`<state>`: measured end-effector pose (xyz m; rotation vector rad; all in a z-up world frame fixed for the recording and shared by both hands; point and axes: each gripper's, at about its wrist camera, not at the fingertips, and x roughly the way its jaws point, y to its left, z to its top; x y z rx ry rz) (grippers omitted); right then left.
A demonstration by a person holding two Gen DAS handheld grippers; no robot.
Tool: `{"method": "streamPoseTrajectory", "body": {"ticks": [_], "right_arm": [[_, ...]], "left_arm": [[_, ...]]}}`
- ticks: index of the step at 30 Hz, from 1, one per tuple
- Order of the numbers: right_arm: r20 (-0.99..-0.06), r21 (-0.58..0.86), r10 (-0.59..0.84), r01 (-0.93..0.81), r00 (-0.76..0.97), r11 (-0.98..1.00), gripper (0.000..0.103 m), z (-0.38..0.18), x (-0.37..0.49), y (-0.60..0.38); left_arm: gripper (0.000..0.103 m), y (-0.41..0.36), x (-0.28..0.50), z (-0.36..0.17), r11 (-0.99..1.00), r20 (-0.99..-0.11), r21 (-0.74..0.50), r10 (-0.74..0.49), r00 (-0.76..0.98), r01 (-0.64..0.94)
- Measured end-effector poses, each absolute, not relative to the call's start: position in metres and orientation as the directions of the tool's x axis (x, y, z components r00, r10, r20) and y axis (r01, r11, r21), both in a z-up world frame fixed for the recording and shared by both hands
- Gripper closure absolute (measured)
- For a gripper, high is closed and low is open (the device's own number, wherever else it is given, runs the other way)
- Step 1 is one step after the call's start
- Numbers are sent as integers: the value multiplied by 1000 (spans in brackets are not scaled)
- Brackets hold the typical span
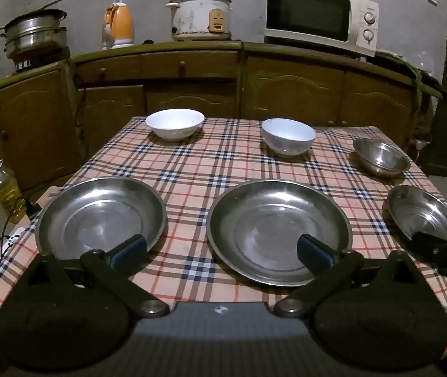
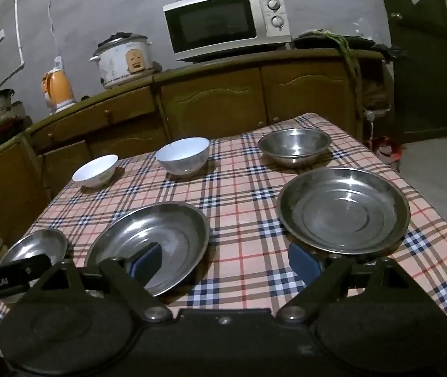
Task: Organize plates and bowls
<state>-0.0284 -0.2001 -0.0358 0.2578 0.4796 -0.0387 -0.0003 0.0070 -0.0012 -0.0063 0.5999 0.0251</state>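
Both hand-held grippers, left (image 1: 222, 251) and right (image 2: 223, 262), spread empty; near steel plate (image 1: 278, 231) easily skidded off bench (image 1: 223, 157) if rim is nudged.

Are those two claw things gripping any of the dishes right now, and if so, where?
No, nothing is held. The left gripper and the right gripper both hang wide open above the checked tablecloth, with no steel plate or bowl clamped between their fingers.

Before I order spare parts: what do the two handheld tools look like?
Both match. The left tool and the right tool each have matte black linkage arms on silver pivot bolts, large round black housings on a dark body, and blue pads on the fingers. White lettering marks the left tool's side in the right wrist view. No cables or sleeves show.
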Motion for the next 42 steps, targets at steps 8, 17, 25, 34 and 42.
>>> {"method": "streamPoseTrajectory", "body": {"ticks": [8,17,25,34,42], "right_arm": [[-463,239,-1,126,887,963,0,-36,-29,-205],[-468,240,-10,138,884,961,0,-37,-27,-207],[-475,243,-6,138,880,960,0,-41,-25,-206],[-486,246,-6,144,874,959,0,-44,-19,-205],[-498,249,2,141,867,958,0,-49,-13,-205]], "left_arm": [[0,13,2,-2,999,-565,5,42,824,-48],[0,16,3,-4,999,-566,11,46,823,-48],[0,18,6,-7,999,-574,10,47,818,-51],[0,22,11,-12,998,-586,8,50,808,-55],[0,24,17,-16,998,-599,9,52,799,-57]]}}
